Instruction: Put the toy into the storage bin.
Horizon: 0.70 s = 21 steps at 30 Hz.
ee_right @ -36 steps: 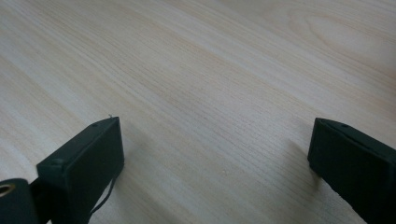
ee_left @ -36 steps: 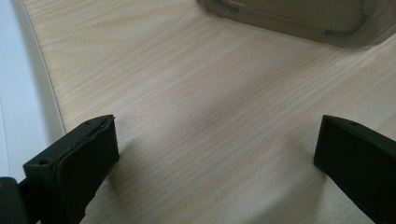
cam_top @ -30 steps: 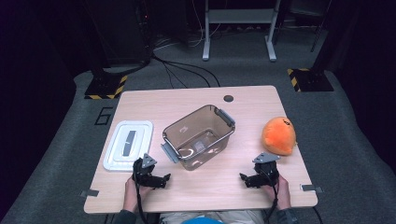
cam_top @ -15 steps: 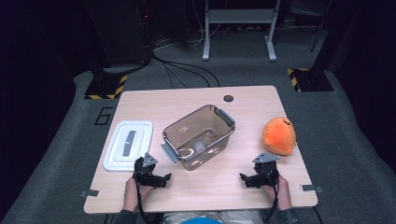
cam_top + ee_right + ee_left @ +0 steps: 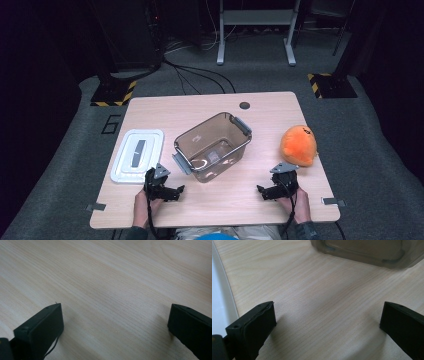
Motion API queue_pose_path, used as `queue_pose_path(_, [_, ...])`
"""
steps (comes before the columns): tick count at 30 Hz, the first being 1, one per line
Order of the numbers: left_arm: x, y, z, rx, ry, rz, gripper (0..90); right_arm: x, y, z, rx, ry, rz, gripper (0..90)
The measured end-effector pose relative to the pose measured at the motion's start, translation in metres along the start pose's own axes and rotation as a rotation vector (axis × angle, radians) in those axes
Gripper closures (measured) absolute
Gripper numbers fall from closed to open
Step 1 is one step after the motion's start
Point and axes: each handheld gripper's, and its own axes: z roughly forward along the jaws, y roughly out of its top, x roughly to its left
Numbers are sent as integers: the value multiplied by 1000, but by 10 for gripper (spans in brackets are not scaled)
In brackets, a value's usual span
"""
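At the near edge of the pale wooden table point(image 5: 220, 105) a person's two hands come in, each holding a gripper low over the wood; the left gripper point(image 5: 176, 191) sits near the front left with its jaws spread wide and nothing between them, and the left gripper view shows bare wood grain in the gap, a white edge at the far left of that view and the smoky base of the bin at the top; the right gripper point(image 5: 261, 192) rests near the front right, its jaws likewise wide apart and empty, with plain table surface between them in the right gripper view; a grey three-cornered plate tops each tool; just beyond the left gripper lies a flat white lid point(image 5: 138, 155) with a grey strip along its middle, beside the left side of the table; near the centre stands a clear brownish plastic bin point(image 5: 213, 145) with grey handles at two ends, turned at an angle, open on top; to the right, just past the right gripper, sits a round orange plush toy point(image 5: 298, 145); farther back a small dark round hole point(image 5: 244, 105) marks the tabletop; beyond the table, grey carpet, black cables and metal stand legs fade into dark
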Motion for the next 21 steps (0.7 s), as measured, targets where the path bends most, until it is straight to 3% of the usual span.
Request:
queue_pose_path(2, [0, 0, 0, 0, 0, 1, 0, -3, 1, 0, 1, 1, -17, 5])
queue_pose_path(4, [0, 0, 0, 1, -1, 2, 0, -5, 2, -3, 4, 14, 23, 18])
queue_pose_path(12, [0, 0, 0, 0, -1, 1, 0, -8, 17, -22, -34, 22, 42, 28])
queue_pose_path(21, [0, 0, 0, 0, -1, 2, 0, -11, 33, -38, -62, 18, 30, 38])
